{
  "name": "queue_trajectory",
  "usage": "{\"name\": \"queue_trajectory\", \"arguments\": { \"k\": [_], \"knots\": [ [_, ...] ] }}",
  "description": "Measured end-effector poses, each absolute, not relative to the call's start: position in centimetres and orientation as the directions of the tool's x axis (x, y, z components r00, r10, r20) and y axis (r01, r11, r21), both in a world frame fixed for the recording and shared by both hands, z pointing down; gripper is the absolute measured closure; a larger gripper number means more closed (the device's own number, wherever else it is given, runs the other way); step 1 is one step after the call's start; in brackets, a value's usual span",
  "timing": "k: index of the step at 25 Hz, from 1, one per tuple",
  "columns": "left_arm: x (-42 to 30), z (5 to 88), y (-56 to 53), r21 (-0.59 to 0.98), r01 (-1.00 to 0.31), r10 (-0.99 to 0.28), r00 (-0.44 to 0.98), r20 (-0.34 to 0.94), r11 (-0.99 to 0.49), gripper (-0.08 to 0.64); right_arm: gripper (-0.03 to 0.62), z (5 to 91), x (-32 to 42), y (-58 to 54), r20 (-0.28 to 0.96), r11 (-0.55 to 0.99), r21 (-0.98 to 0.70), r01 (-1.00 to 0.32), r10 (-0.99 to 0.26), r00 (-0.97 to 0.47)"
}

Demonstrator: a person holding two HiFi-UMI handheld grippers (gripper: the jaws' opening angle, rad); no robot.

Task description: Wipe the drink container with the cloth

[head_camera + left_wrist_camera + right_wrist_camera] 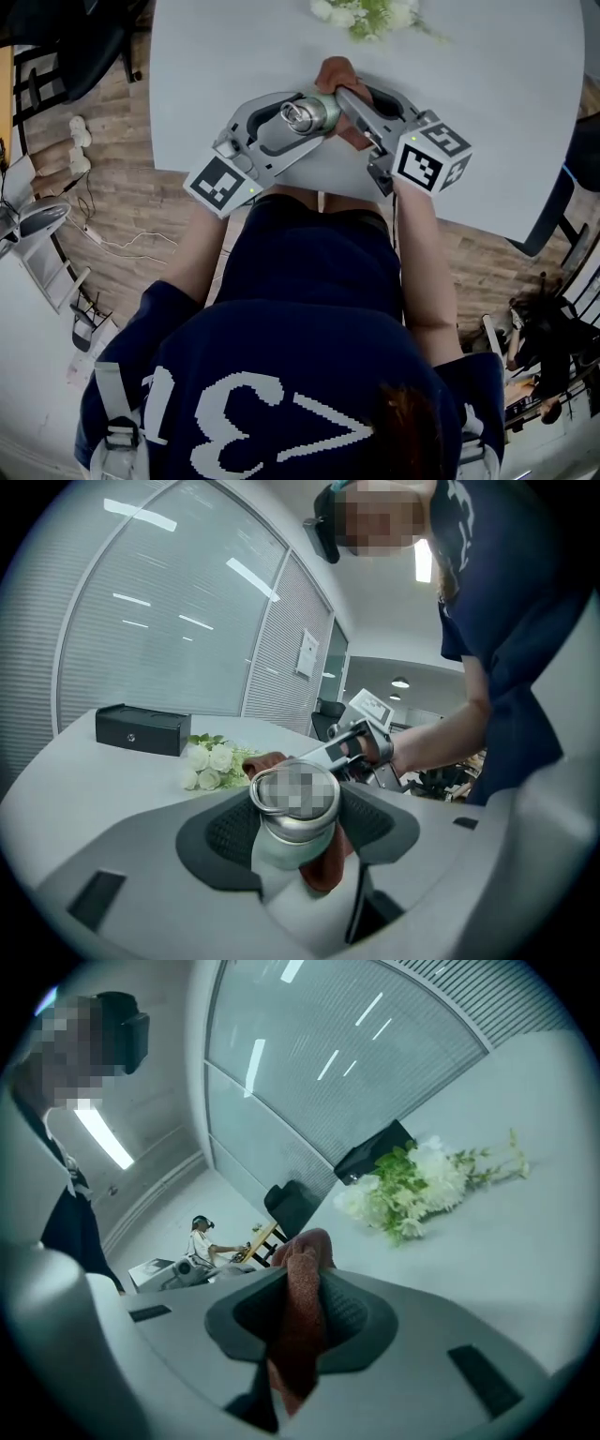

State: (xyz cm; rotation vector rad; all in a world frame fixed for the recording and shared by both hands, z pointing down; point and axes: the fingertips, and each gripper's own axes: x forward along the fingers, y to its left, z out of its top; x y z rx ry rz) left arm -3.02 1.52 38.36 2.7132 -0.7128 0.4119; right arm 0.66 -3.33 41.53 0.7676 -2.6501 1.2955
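Steel drink bottle [305, 114] is clamped between jaws of left gripper [298, 847], held over white table [487, 122] edge. Reddish cloth [300, 1288] is pinched in narrowly closed right gripper [296, 1335], laid against bottle side. Wiping judged under way; most of surface left.

My left gripper [314, 117] has the drink container [291, 834] between its jaws, above the near edge of the counter [506, 112]. My right gripper [352, 101] is just to its right with the cloth [300, 1283] between its jaws, and the cloth lies against the container's far right side. Beyond both, flowers [367, 14] lie on the counter's far side. A box [142, 729] sits on the counter to their left.
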Motion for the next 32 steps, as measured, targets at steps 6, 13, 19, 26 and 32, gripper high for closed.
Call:
{"name": "queue_trajectory", "arguments": {
  "k": [6,13,19,26,32],
  "knots": [
    [-4.3,38.5,1.7,0.239,-0.537,-0.434,0.82,0.374,-0.809,0.29,0.506,43.9,1.5,-3.5,0.354,0.46,-0.709,-0.534,-0.423,-0.834],
    [-5.2,37.5,-0.7,0.313,-0.634,-0.54,0.77,0.34,-0.707,0.29,0.506,43.1,0.6,-3.1,0.364,0.519,-0.659,-0.544,-0.413,-0.835],
    [-5.4,37.8,-0.7,0.303,-0.628,-0.526,0.772,0.357,-0.717,0.29,0.506,42.4,-0.3,-2.6,0.346,0.529,-0.677,-0.512,-0.385,-0.856],
    [-3.6,37.3,0.6,0.159,-0.546,-0.456,0.801,0.389,-0.823,0.29,0.506,37.2,-4.0,-1.0,0.227,0.644,-0.684,-0.341,-0.256,-0.94],
    [-2.7,37.2,1.3,0.075,-0.495,-0.43,0.812,0.395,-0.866,0.29,0.506,40.2,-1.4,-1.9,0.29,0.591,-0.679,-0.436,-0.329,-0.899]
  ]
}}
